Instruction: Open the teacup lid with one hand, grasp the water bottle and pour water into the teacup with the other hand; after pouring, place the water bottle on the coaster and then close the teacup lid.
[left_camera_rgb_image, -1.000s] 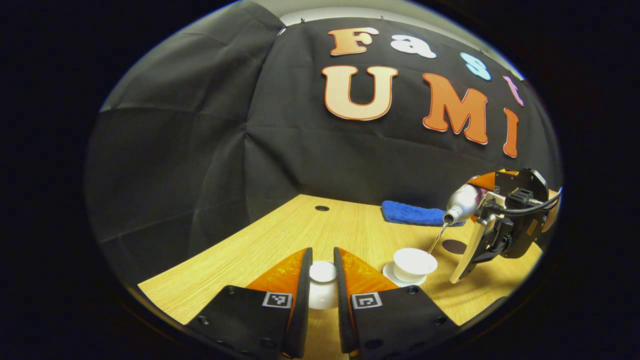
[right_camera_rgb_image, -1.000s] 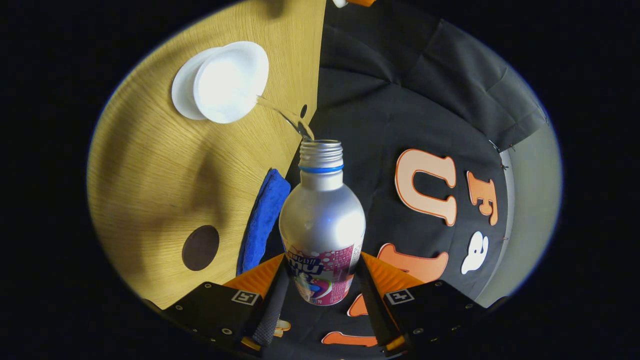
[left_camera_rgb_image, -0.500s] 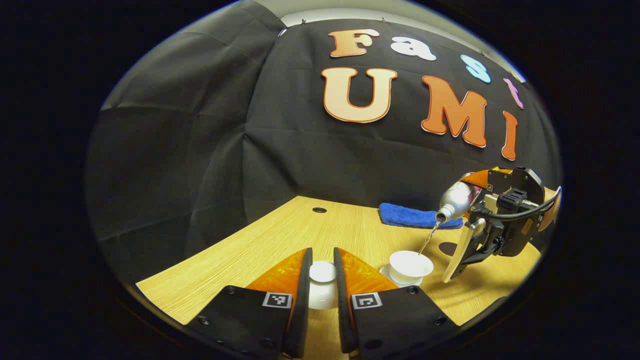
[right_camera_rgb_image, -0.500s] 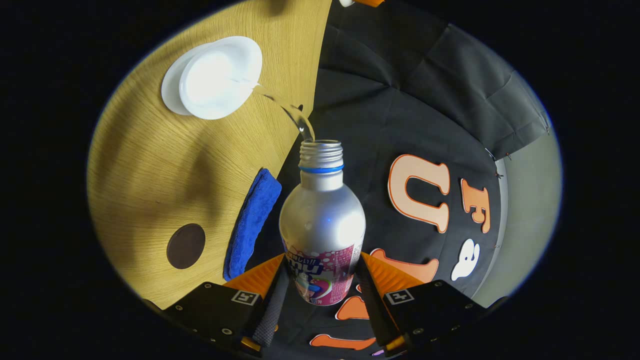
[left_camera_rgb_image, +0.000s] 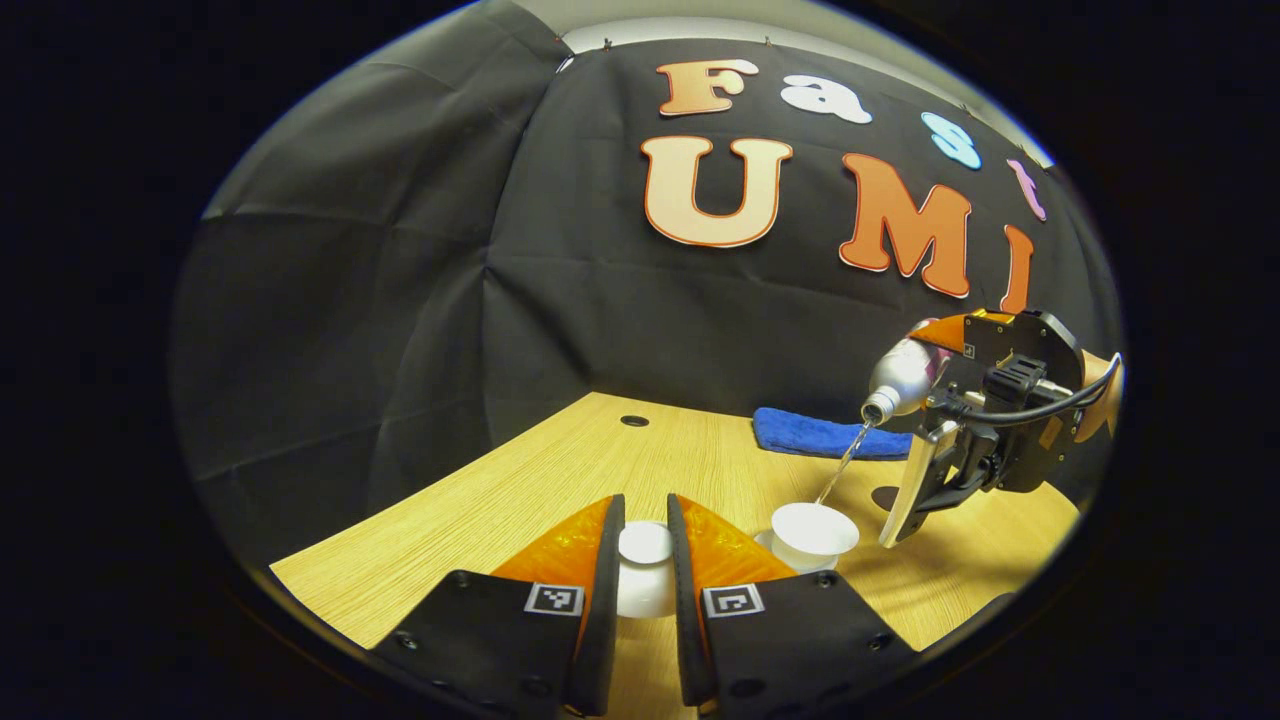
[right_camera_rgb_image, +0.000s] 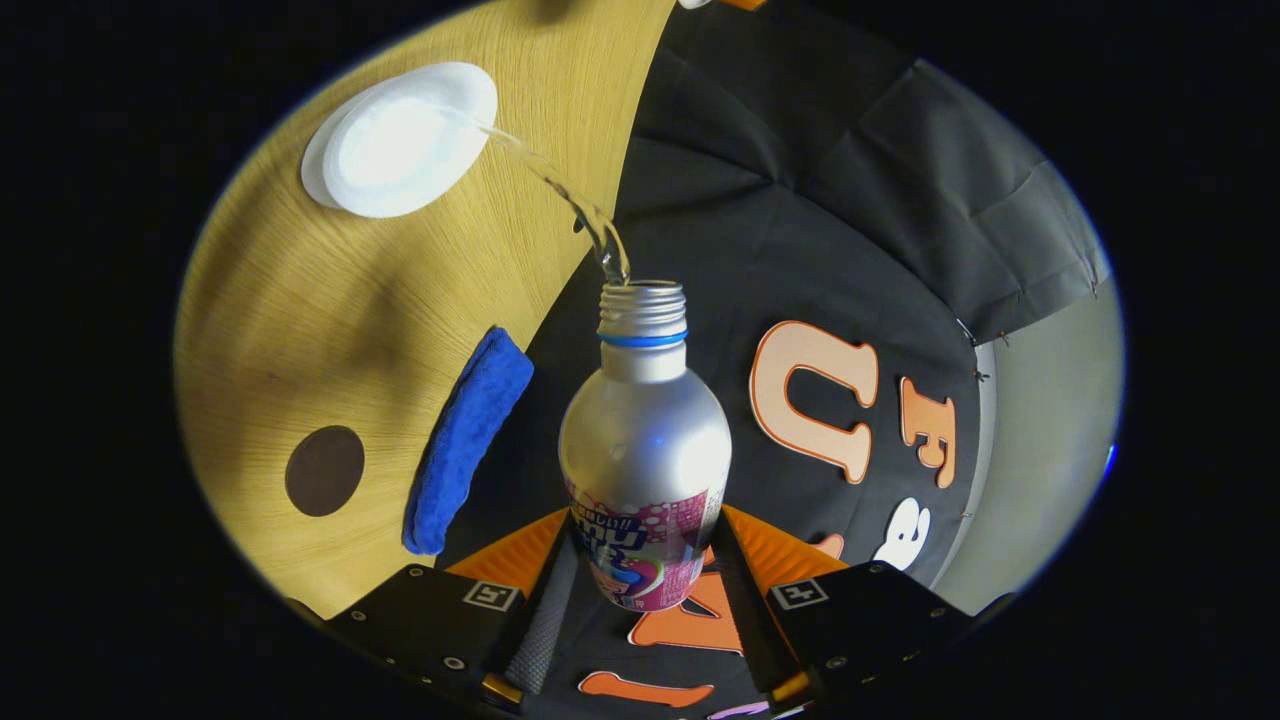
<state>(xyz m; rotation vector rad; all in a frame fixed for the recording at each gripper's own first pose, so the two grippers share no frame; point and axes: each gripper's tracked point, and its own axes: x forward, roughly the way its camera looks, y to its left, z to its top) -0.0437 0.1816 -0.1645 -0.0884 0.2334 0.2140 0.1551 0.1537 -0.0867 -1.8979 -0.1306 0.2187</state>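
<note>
So on my left tongs I've got the teacup lid pinched between both fingers, held up off the table a little to the left of the teacup. The white knob of the lid sits right in the gap, and the fingers press on it from either side.

My right tongs are clamped on the water bottle, squeezing the labelled lower part of it. The bottle is tipped well over, cap off, open threaded neck pointing away from the camera. In the left gripper view you can see that same right-hand unit off at the right with the bottle tilted mouth-down above the cup.

A thin stream of water runs from the bottle mouth and arcs into the teacup. The cup is white, open, and sits on a white saucer on the wooden table. From the left gripper view the stream lands inside the cup rim.

The coaster is the dark brown round disc lying flat on the table, apart from the cup. A folded blue cloth lies near the back edge of the table just beside the coaster, up against the black booth wall. There's also a small round hole in the tabletop near the back.
</note>
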